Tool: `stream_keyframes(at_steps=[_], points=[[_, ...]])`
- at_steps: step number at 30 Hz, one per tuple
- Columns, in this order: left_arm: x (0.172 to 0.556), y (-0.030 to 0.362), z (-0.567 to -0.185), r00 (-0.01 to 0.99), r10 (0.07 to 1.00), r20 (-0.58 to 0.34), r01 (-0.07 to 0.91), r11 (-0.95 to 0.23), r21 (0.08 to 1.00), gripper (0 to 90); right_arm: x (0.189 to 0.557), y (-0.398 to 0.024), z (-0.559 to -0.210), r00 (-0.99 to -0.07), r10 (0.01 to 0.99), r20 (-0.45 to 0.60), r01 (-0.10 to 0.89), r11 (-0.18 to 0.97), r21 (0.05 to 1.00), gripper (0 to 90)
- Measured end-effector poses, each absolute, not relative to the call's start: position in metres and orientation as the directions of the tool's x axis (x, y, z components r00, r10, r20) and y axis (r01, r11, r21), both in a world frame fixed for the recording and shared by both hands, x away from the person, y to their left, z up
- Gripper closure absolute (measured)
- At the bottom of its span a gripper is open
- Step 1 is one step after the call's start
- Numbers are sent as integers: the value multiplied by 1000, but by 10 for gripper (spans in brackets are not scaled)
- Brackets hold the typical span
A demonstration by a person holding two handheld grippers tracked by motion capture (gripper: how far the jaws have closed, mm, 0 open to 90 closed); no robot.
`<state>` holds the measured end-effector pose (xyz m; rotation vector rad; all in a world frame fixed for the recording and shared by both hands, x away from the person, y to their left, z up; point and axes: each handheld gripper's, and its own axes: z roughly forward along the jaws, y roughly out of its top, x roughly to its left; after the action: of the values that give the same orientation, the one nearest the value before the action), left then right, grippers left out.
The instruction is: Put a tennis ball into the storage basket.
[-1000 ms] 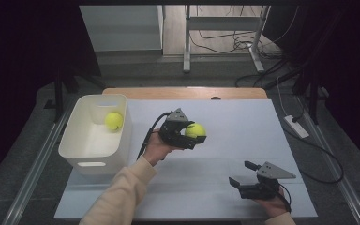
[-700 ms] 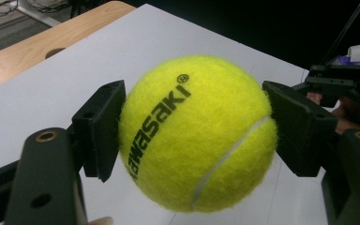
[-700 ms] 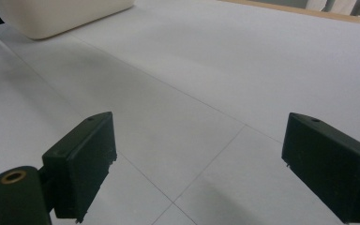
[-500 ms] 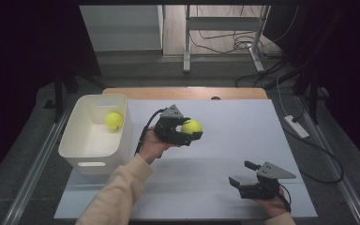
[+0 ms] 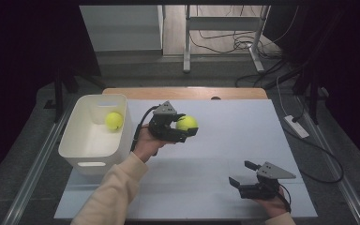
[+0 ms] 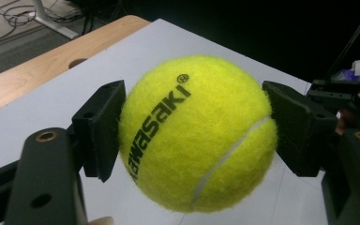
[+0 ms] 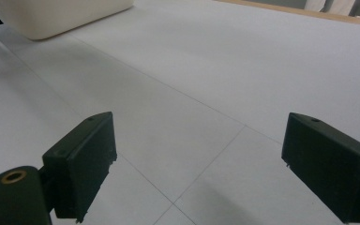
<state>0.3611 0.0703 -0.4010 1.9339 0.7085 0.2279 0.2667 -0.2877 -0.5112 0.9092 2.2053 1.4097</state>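
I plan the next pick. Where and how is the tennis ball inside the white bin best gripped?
Grip the tennis ball across its widest middle, coming straight down from above: the white bin has walls all around it and is open on top only. Being round, any pair of opposite sides serves.

The white worktop (image 5: 243, 140) has a wooden edge (image 5: 187, 93) at its far side. Beyond it, a grey floor (image 5: 136, 70) carries metal table legs (image 5: 186, 42) and loose cables (image 5: 225, 43) (a power strip (image 5: 296, 126) lies right). Dark surroundings.
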Motion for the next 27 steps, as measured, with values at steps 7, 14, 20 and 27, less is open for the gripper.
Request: stream_keyframes(at_steps=[7,14,20,27], points=[[360,78,-395,798,586,-143,373,-294,880,269,266,-287,-511,-726,687,36,320,291,902,105],[358,82,-389,797,589,-134,363,-289,886,269,267,-287,-511,-724,689,37,320,287,903,105],[357,88,-384,789,601,-125,359,-287,888,269,267,-286,-511,-724,688,37,321,290,901,105],[355,100,-376,769,626,-128,359,-257,897,269,267,-286,-511,-727,686,36,322,294,900,105]])
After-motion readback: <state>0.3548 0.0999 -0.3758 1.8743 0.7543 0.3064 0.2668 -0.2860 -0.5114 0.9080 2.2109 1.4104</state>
